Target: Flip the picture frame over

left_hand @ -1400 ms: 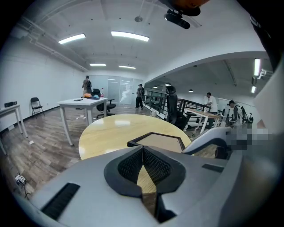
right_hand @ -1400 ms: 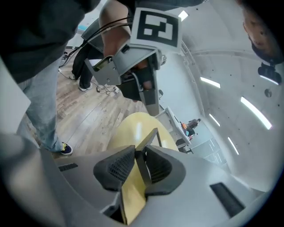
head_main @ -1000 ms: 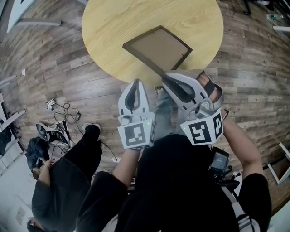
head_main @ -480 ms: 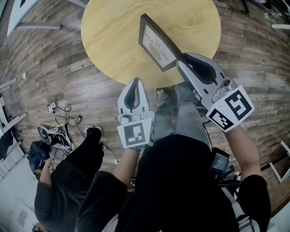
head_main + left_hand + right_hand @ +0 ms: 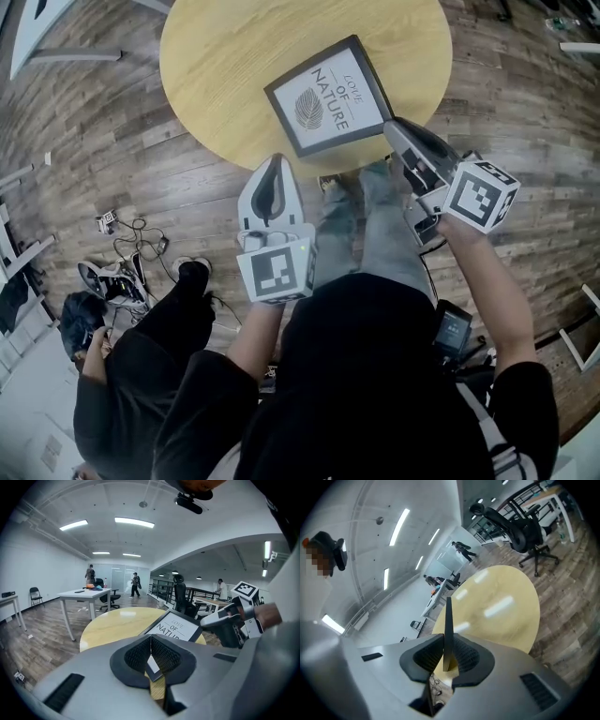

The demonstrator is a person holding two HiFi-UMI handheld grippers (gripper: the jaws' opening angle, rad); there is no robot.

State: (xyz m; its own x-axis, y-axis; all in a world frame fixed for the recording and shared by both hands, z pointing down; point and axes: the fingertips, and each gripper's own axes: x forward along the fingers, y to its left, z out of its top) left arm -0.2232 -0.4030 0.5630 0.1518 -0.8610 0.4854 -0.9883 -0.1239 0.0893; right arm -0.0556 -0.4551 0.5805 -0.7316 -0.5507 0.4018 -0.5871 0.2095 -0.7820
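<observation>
The black picture frame (image 5: 328, 97) shows its print side up, a leaf and the words LOVE OF NATURE, over the round wooden table (image 5: 225, 66). My right gripper (image 5: 389, 127) is shut on the frame's near right corner. In the right gripper view the frame (image 5: 448, 620) runs edge-on between the pads of that gripper (image 5: 447, 653). Whether the frame rests flat on the table I cannot tell. My left gripper (image 5: 272, 164) hangs shut and empty just off the table's near edge. From the left gripper view the frame (image 5: 176, 626) is ahead and to the right of its jaws.
A person (image 5: 122, 375) sits on the wooden floor at lower left, beside cables (image 5: 122, 225). An office chair (image 5: 520, 527) stands beyond the table. A white table (image 5: 89, 595) and several people are far off in the room.
The frame went from brown back up, through standing on edge, to print side up. My right gripper rolled over with it and moved right. My left gripper stayed put.
</observation>
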